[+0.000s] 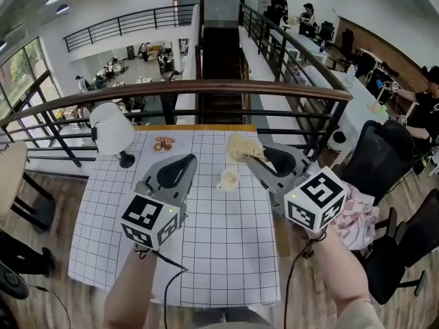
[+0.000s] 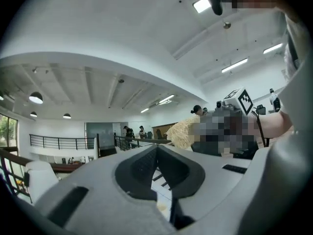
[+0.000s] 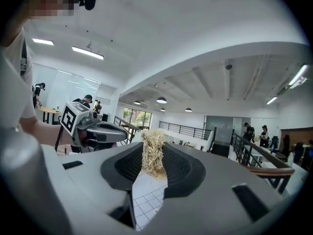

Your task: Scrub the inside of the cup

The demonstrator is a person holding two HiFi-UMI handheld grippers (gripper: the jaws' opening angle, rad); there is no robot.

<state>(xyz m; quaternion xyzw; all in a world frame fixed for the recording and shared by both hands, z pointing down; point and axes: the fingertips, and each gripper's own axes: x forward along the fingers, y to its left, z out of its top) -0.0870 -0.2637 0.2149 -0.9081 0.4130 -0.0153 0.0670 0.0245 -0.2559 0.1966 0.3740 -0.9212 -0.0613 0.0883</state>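
Observation:
A small cream cup (image 1: 228,179) stands upright on the grid-patterned tablecloth (image 1: 226,252), between the two grippers. My right gripper (image 1: 251,157) hovers just behind and right of the cup, shut on a tuft of pale straw-like scrubber (image 1: 243,145). The right gripper view shows the scrubber (image 3: 152,153) pinched between the jaws and sticking up past their tips. My left gripper (image 1: 190,158) sits left of the cup, a little apart from it, shut with nothing in it. In the left gripper view the jaws (image 2: 156,149) meet at the tip, and the scrubber (image 2: 183,133) shows beyond them.
A white table lamp (image 1: 112,130) stands at the table's back left, with a small dish of brown bits (image 1: 163,143) beside it. A dark railing (image 1: 206,88) runs right behind the table. A black office chair (image 1: 384,156) is at the right.

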